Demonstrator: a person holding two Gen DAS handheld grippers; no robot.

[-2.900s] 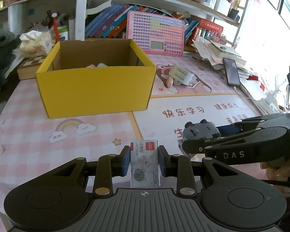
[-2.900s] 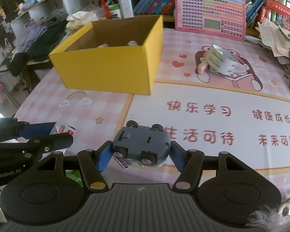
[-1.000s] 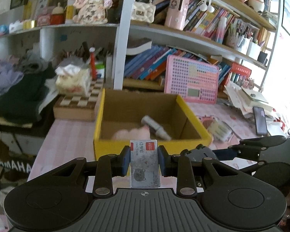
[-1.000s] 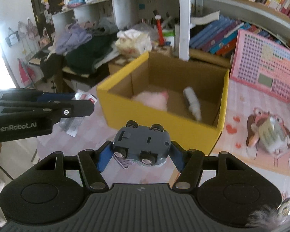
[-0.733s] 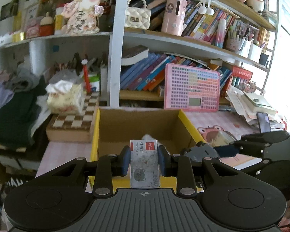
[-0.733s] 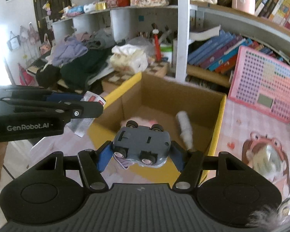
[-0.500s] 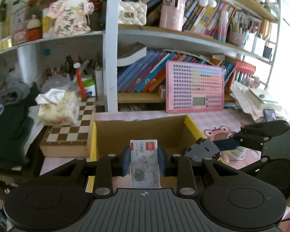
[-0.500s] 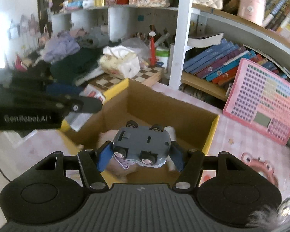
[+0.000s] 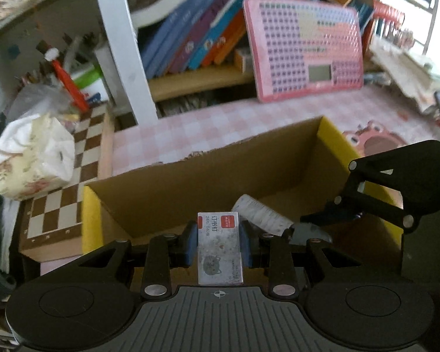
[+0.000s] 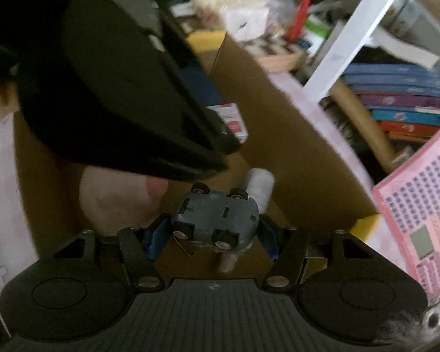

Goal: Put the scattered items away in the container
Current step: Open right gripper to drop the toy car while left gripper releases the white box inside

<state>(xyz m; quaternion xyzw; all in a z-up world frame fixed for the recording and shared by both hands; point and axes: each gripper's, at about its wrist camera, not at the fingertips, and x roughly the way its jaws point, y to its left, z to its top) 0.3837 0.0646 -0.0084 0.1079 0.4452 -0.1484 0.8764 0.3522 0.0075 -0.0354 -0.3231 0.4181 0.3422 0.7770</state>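
My left gripper (image 9: 219, 242) is shut on a small staple box (image 9: 219, 246) with a red label and holds it over the open yellow cardboard box (image 9: 91, 220). My right gripper (image 10: 212, 234) is shut on a grey toy car (image 10: 215, 220), wheels up, also over the box (image 10: 278, 123). The right gripper shows at the right of the left wrist view (image 9: 375, 202); the left gripper crosses the right wrist view (image 10: 126, 102) with the staple box (image 10: 231, 120). Inside the box lie a white tube (image 10: 259, 187) and a pink soft item (image 10: 117, 199).
Behind the box stand a pink keyboard toy (image 9: 305, 50), a row of books (image 9: 196, 44) and a white shelf post (image 9: 123, 47). A chessboard box (image 9: 64, 182) with a tissue pack (image 9: 29, 161) sits to the left. The pink checked table (image 9: 190, 126) runs behind.
Both grippers have lifted from the table, moved forward and dipped over the box opening, each still holding its item. The two grippers have come close together.
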